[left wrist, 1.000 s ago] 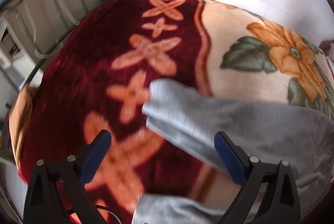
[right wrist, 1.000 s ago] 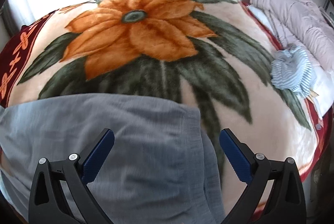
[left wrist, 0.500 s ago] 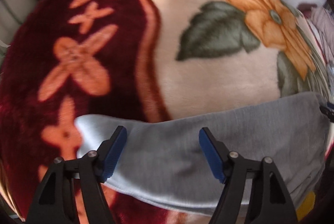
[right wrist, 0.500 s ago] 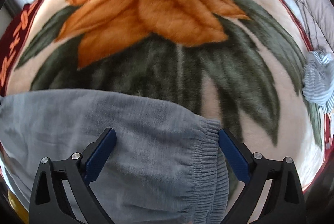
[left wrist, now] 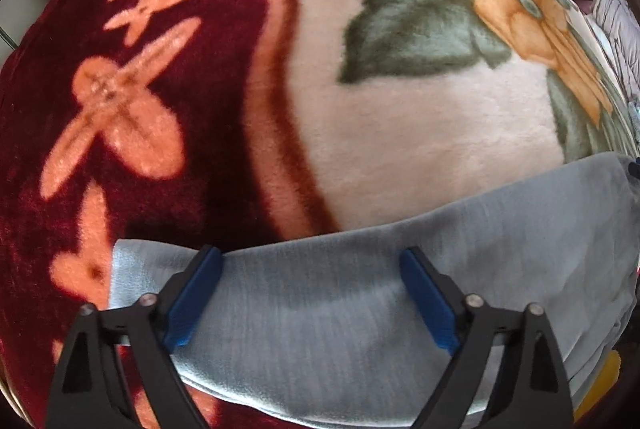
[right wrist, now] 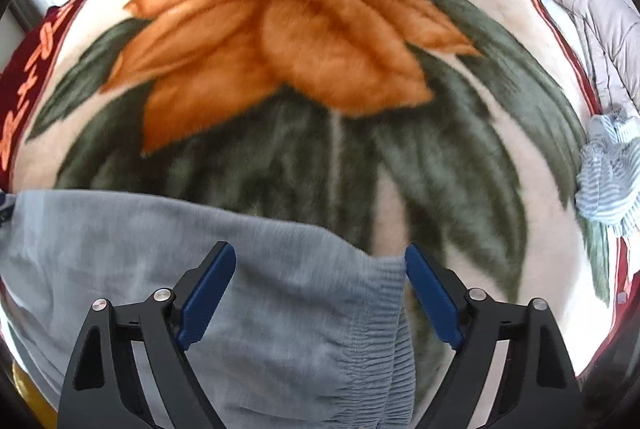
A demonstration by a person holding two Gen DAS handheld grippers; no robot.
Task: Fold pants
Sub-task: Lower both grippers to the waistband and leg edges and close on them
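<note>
Across the near edge of a floral-blanketed bed [left wrist: 420, 157] lie grey pants [left wrist: 360, 309]. Left hand-held gripper [left wrist: 310, 293] is opening above a leg; right hand-held gripper [right wrist: 320, 291] is closing astride the waistband corner, gripping nothing yet. Pinching blanket pile too could drag it.

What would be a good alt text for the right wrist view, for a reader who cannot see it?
The right gripper, jaws closing but not yet gripping, hangs over the elastic waistband end of grey pants lying on a flowered blanket. A striped cloth lies at the right edge.
</note>
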